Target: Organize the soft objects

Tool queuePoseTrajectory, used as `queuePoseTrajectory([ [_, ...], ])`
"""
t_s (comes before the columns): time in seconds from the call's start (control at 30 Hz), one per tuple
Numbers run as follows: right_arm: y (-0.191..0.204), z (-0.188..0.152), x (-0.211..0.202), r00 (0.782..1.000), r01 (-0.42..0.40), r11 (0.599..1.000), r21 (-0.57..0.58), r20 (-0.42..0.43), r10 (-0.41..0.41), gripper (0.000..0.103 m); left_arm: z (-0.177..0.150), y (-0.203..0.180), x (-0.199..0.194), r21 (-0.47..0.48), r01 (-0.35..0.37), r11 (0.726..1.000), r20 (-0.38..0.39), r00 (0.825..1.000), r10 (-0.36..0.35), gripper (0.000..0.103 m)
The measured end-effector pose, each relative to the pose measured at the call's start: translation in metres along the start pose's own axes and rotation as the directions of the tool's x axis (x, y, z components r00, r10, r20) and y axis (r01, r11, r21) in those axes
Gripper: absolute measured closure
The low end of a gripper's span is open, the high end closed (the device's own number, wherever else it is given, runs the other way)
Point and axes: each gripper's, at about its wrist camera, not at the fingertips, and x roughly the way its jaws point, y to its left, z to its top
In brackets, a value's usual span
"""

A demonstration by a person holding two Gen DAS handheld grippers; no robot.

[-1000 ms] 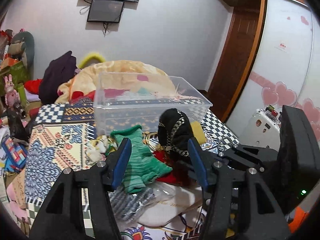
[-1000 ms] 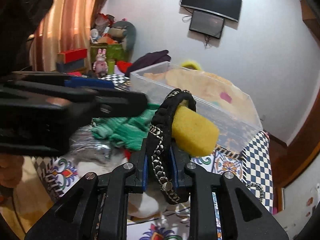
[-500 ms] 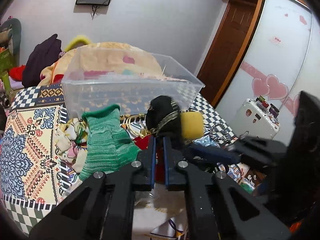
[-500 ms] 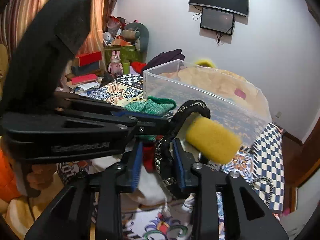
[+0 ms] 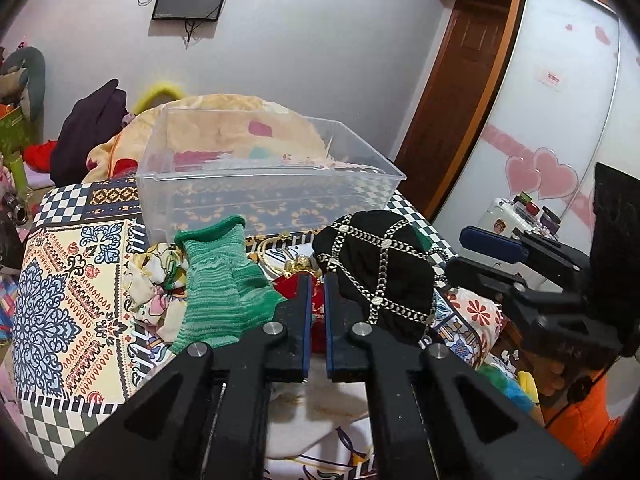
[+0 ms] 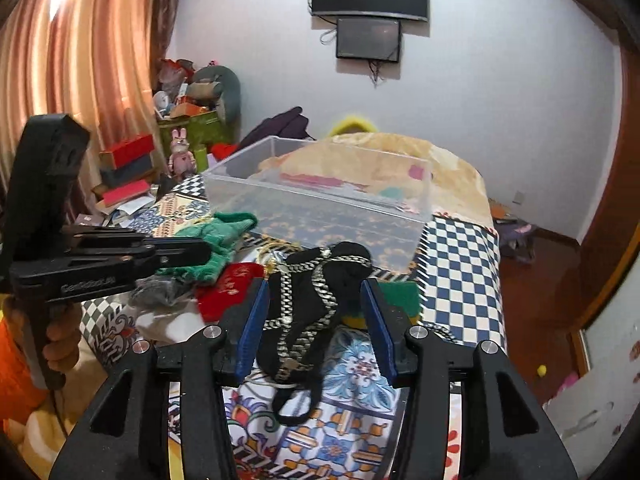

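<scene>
A black chain-strapped pouch (image 5: 380,276) (lying flat) and green knit sock (image 5: 218,280) lie before the clear bin (image 5: 264,184).

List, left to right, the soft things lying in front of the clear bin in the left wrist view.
floral cloth → green knit sock → red pouch → black chain-trimmed pouch
</scene>
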Motion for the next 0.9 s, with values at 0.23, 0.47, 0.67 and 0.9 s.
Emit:
queuePoseTrajectory([
  [0.23, -0.004, -0.015, 0.030, 0.992, -0.061, 0.996, 0.060, -0.109, 0.067, 0.082, 0.001, -0.016, 0.006, 0.036, 0.017, 0.999, -0.026, 1.000, -0.016, 0.099],
  [0.47, 0.003, -0.021, 0.024, 0.989, -0.102, 0.994, 0.028, -0.104, 0.104, 0.068, 0.018, -0.044, 0.023, 0.087, 0.064, 0.994, -0.071, 0.996, -0.058, 0.073],
  [0.67, -0.021, -0.033, 0.001, 0.996, -0.042, 0.998, 0.038, -0.081, 0.045, 0.049, 0.022, -0.075, 0.042, 0.156, 0.036, 0.987, -0.084, 0.996, -0.023, 0.051],
  [0.9, -0.053, -0.039, -0.008, 0.996, 0.028, 0.994, 0.107, -0.089, -0.018, 0.049, 0.007, -0.078, 0.077, 0.167, -0.049, 0.985, -0.141, 0.987, 0.073, 0.055],
])
